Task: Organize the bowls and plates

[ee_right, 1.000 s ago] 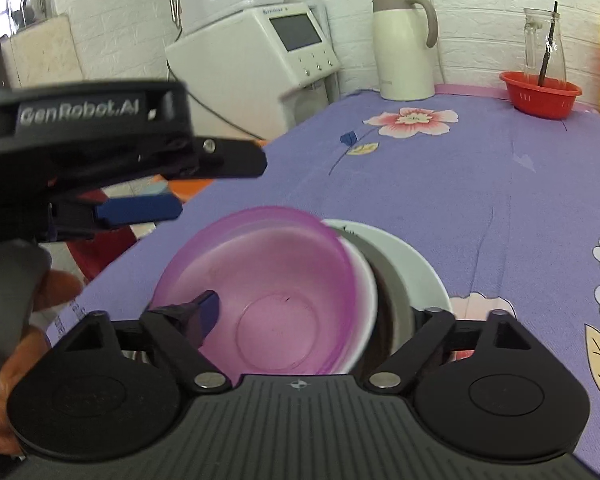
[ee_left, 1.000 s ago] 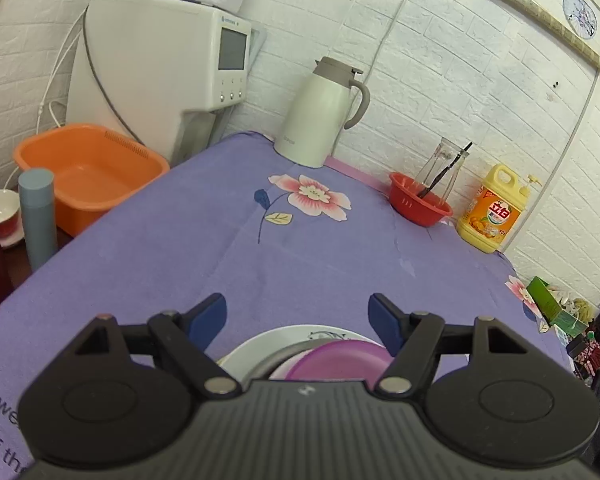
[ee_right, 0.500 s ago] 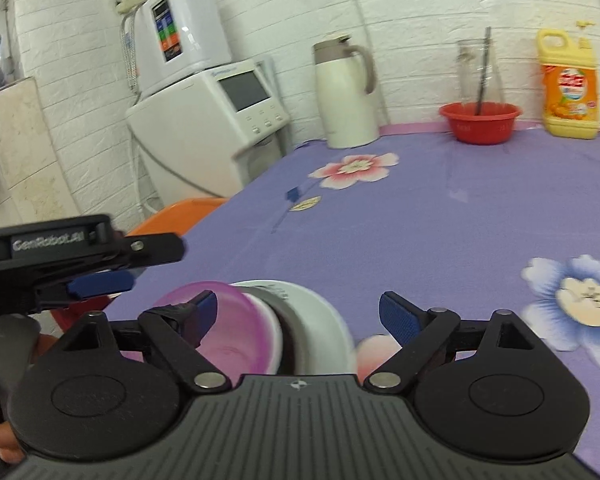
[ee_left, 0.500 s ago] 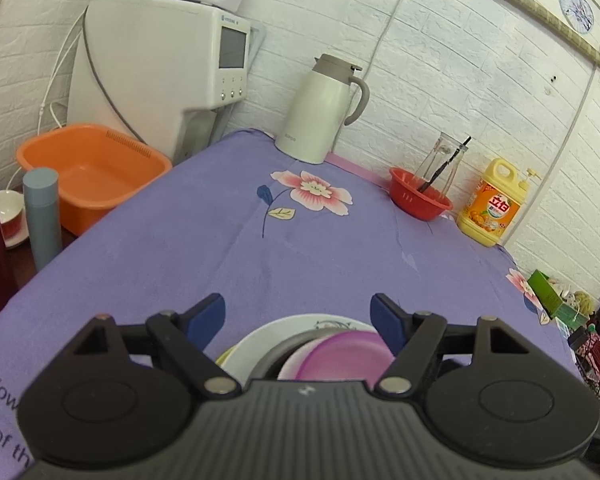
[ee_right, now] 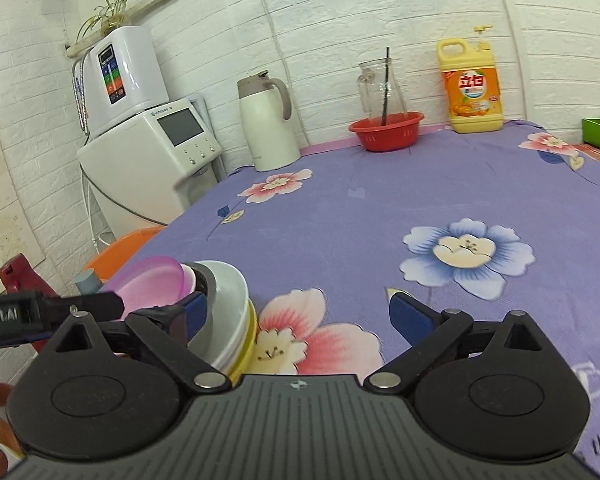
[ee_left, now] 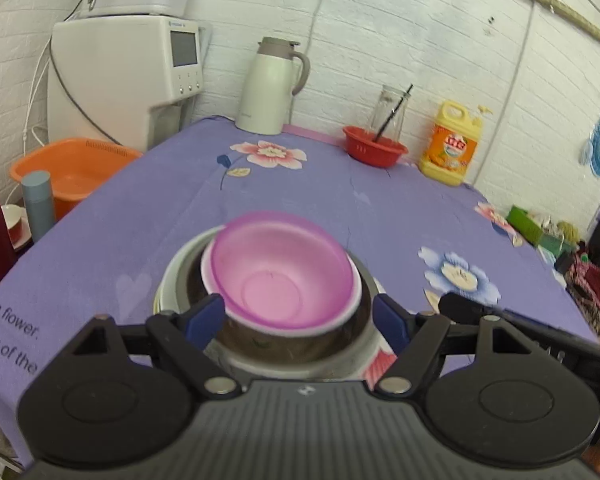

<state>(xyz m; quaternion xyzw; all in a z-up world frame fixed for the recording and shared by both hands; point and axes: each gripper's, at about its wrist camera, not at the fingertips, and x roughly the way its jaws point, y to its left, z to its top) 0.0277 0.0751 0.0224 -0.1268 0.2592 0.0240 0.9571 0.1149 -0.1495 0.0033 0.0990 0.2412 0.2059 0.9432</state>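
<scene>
Left wrist view: translucent pink bowl (ee_left: 282, 270) nested upright, mouth up, in stacked bowls; left gripper (ee_left: 300, 316) opening, right gripper (ee_right: 298, 314) apart, empty.

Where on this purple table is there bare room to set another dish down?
The widest bare cloth lies between the stacked bowls and the back row: kettle, red basin, soap jug. The blue-flower patch is free too. It is crowded along the wall and around the stack, where both grippers sit.
</scene>
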